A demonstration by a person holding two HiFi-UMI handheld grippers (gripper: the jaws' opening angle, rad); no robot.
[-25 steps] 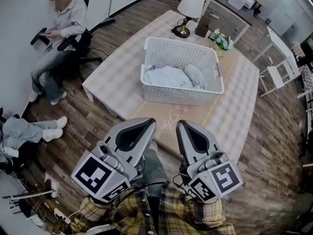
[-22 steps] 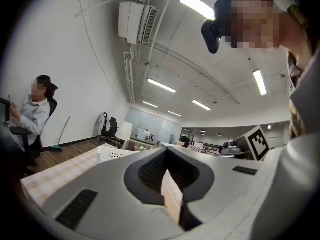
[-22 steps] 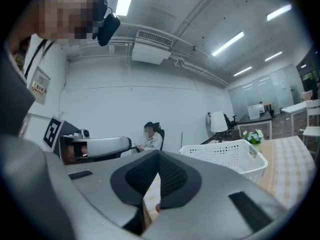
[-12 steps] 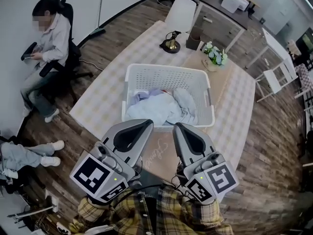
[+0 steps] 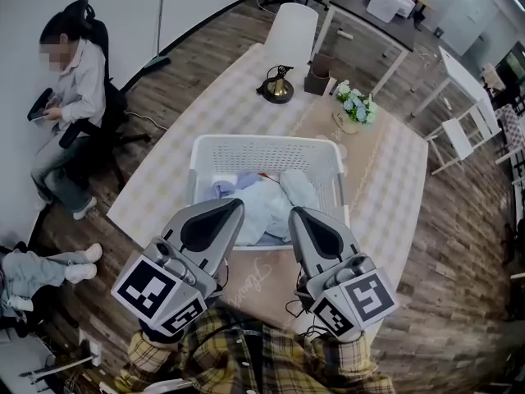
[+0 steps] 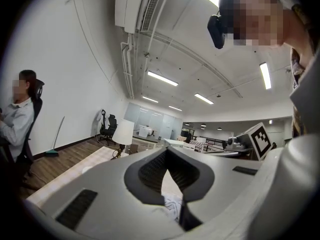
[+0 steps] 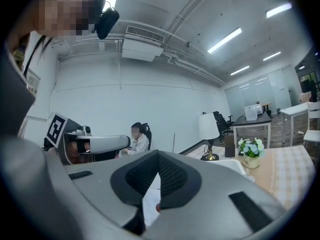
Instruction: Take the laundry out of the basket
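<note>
A white slatted laundry basket stands on the checked table. Light blue and white laundry lies heaped inside it. My left gripper hovers over the basket's near rim, shut and holding nothing. My right gripper is beside it over the same rim, also shut and empty. In the left gripper view the left gripper has its jaws together, with a bit of laundry showing beneath them. In the right gripper view the right gripper is closed too, and the basket's rim shows past it.
At the table's far end stand a lamp, a brown box and a pot of flowers. A person sits on a chair at the left wall. A white folding chair is on the right.
The basket has come closer in the head view; both grippers, still shut, now reach over its near rim instead of stopping short of it.
</note>
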